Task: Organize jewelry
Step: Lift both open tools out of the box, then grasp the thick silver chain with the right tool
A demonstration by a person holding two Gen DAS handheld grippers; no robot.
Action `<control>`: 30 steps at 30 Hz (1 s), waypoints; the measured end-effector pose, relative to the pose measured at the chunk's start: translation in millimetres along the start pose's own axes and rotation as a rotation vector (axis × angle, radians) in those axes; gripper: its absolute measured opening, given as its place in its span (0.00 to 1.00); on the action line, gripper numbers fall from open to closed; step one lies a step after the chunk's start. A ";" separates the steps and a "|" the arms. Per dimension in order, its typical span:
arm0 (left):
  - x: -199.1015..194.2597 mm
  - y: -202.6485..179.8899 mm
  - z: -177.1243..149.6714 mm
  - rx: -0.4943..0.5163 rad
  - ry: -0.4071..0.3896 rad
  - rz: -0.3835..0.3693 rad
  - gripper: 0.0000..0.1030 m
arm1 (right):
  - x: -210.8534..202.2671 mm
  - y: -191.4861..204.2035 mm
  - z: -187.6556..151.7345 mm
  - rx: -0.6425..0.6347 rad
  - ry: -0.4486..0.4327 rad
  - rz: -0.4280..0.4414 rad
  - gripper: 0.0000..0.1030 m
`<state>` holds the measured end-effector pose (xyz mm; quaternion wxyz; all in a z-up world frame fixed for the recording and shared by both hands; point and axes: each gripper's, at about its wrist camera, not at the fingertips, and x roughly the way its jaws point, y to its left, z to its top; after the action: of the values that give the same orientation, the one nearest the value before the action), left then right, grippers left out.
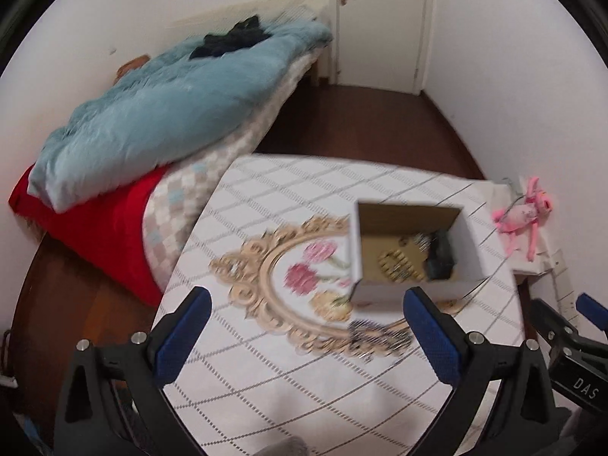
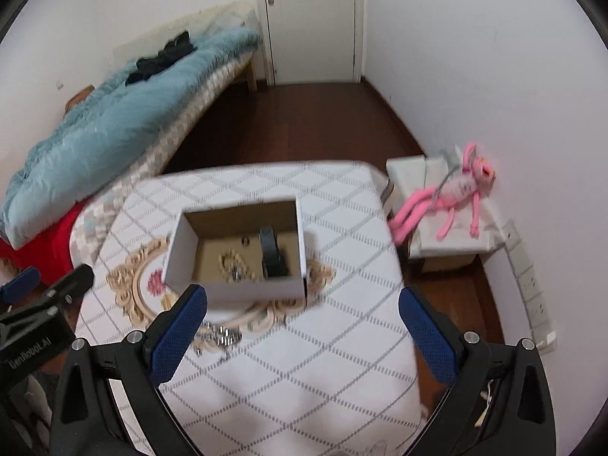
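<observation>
An open white cardboard box (image 1: 391, 292) (image 2: 212, 287) stands on a table with a white checked cloth (image 1: 288, 383) (image 2: 311, 372). Inside the box lie a gold bead bracelet (image 1: 399, 264) (image 2: 231, 260) and a dark object (image 1: 440, 256) (image 2: 271, 254). A silvery, dark piece of jewelry (image 1: 380, 336) (image 2: 222, 336) lies on the cloth just in front of the box. My left gripper (image 1: 307, 326) is open above the cloth, nothing between its fingers. My right gripper (image 2: 304, 323) is open too, hovering near the box's front wall.
A bed with a blue blanket (image 1: 163, 114) (image 2: 106, 121) and red sheet (image 1: 102, 224) lies left. A pink plush toy (image 1: 524, 212) (image 2: 452, 193) rests on a white block right of the table. A closed door (image 2: 311, 19) stands at the back, dark wood floor (image 2: 288, 125) between.
</observation>
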<state>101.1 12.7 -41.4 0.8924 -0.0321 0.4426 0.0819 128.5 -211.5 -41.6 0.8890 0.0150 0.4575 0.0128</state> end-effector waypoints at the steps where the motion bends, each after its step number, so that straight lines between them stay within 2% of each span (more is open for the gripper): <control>1: 10.1 5.6 -8.5 -0.004 0.017 0.020 1.00 | 10.3 0.8 -7.7 0.001 0.030 0.005 0.99; 5: 48.4 19.7 -35.4 0.013 0.092 0.099 1.00 | 53.4 3.5 -33.9 0.023 0.130 0.069 0.98; 7: 67.2 26.3 -46.7 0.017 0.137 0.124 1.00 | 77.0 7.9 -44.5 0.039 0.171 0.105 0.91; 9: 79.3 31.4 -55.4 0.020 0.168 0.146 1.00 | 96.3 14.8 -50.4 0.045 0.199 0.129 0.77; 12: 94.5 38.3 -64.1 0.020 0.199 0.169 1.00 | 122.1 30.5 -57.9 0.032 0.226 0.161 0.65; 17: 108.1 45.3 -74.0 0.030 0.230 0.182 1.00 | 146.9 57.9 -61.2 -0.020 0.238 0.161 0.58; 21: 114.3 48.7 -79.8 0.027 0.249 0.186 1.00 | 155.0 74.2 -62.6 -0.076 0.228 0.120 0.44; 22: 115.6 48.7 -81.1 0.027 0.253 0.185 1.00 | 155.6 75.9 -61.9 -0.081 0.225 0.110 0.39; 23: 117.7 48.8 -80.9 0.028 0.257 0.183 1.00 | 156.5 75.6 -61.2 -0.071 0.224 0.140 0.12; 24: 118.5 47.9 -81.4 0.029 0.261 0.181 1.00 | 158.6 73.9 -60.7 -0.050 0.236 0.171 0.08; 30: 114.0 37.9 -80.9 0.041 0.253 0.151 1.00 | 144.7 54.7 -53.4 -0.017 0.157 0.177 0.07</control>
<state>98.8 52.9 -180.5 0.8212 0.0093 0.5544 0.1349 168.7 -150.8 -188.2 0.8460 0.0468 0.5222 0.0965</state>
